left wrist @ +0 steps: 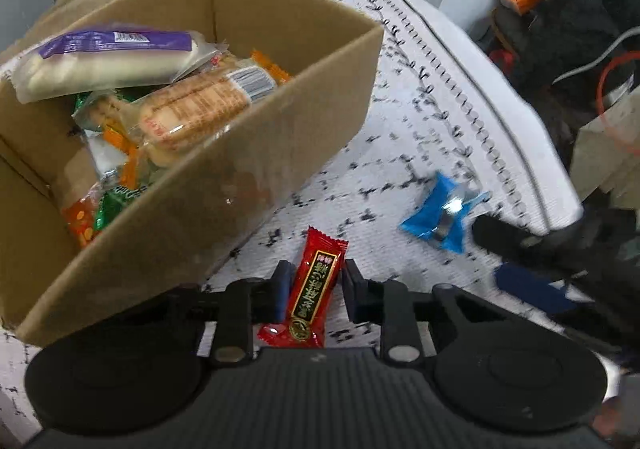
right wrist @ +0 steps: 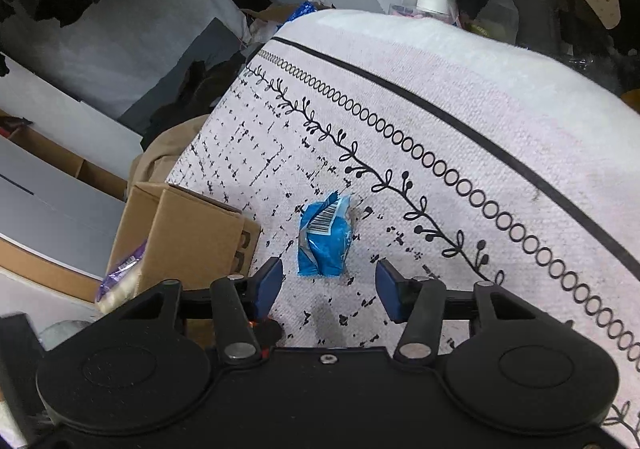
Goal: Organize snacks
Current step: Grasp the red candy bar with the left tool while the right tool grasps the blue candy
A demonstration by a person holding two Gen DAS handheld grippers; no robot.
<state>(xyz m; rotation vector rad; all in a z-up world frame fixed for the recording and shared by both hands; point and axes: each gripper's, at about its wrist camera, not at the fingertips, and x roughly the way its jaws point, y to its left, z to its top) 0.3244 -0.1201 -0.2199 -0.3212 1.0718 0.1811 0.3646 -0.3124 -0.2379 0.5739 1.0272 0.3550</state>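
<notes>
Right gripper (right wrist: 328, 285) hangs over the cloth (right wrist: 460, 121), jaws spread wide, nothing between the blue pads (right wrist: 269, 281). Just ahead of them lies a blue snack (right wrist: 325, 239), crumpled, barcode up, flat on the white cloth with its black specks, leaf vine and ring border. It sits nearer the left pad's line than the right, touching neither. Off to the left stands a cardboard box (right wrist: 188, 237) at the cloth's edge, and a purple wrapper (right wrist: 122, 273) pokes out beside its near corner. Clutter and dark clothes crowd the background, too muddled to name.
</notes>
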